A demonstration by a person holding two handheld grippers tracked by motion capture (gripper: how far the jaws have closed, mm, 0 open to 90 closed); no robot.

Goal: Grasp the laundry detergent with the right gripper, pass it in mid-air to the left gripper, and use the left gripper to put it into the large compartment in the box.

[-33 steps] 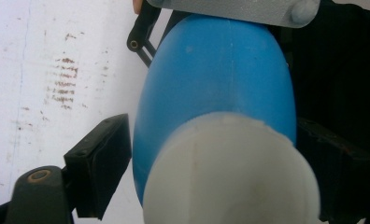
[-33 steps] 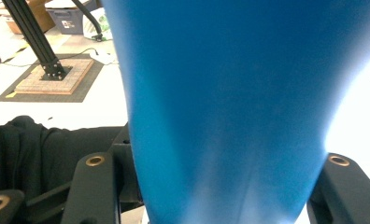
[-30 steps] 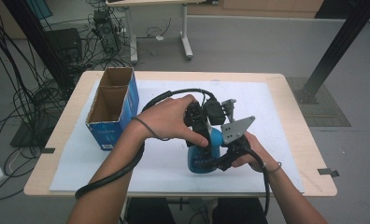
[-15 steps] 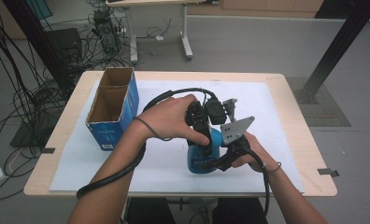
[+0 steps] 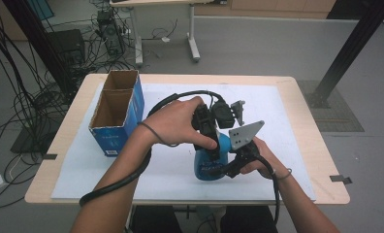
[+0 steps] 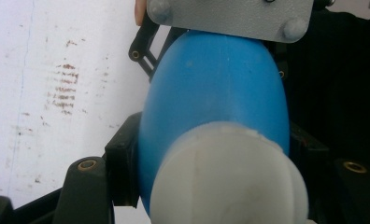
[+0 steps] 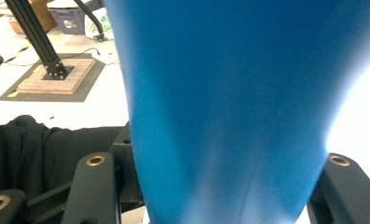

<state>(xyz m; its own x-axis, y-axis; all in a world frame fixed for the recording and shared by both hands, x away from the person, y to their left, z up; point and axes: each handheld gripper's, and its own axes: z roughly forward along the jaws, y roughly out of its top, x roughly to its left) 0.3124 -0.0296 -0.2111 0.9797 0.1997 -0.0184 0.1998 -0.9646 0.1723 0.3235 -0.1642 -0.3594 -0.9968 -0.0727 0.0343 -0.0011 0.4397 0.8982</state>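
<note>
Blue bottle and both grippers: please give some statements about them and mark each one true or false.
1. The blue bottle stands on the white mat. True.
2. The right gripper is open and away from the bottle. False: it is shut on the bottle's lower body.
3. The left gripper has just closed on the bottle near its white cap. True.
4. The cardboard box lies flat on its side. False: it stands upright, open on top.
5. The bottle is inside the box. False: it stands beside it.
</note>
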